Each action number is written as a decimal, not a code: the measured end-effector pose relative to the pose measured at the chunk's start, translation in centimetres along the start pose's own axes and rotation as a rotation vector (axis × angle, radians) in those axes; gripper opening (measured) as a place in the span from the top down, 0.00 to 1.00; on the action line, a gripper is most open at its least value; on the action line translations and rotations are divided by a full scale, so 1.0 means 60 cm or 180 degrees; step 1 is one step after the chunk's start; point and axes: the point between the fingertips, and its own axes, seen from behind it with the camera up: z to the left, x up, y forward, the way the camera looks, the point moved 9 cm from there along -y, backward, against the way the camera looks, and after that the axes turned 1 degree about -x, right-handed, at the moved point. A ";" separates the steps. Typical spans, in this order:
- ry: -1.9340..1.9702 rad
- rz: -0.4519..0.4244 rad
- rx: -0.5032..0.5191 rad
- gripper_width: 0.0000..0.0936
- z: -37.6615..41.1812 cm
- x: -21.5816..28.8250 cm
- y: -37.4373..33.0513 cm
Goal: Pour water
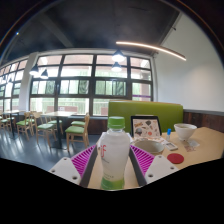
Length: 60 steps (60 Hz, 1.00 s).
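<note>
Bottle [114,155] up front, upright, clear plastic with a green cap and a green band near its base, standing right between the gripper [114,158] fingers. Both purple pads [82,158] sit close against its sides, though whether they actually press on it is hard to tell. Just beyond to the right, a wooden table [205,145] carries a white cup [185,132], a red coaster [176,158] and a framed card [146,127]. Behind them, a green sofa [146,110]. Green chairs [76,128] line the big windows [90,82] further back.
</note>
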 end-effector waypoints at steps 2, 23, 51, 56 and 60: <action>-0.0036 0.0003 -0.0094 0.42 -0.003 -0.006 0.010; 0.0131 -0.0127 -0.0087 0.57 -0.014 -0.014 0.028; 0.4772 -0.0007 0.0569 0.65 -0.079 0.062 0.152; 0.6036 0.0091 0.0846 0.65 -0.101 0.050 0.169; 0.6649 0.0096 0.0731 0.65 -0.091 0.085 0.169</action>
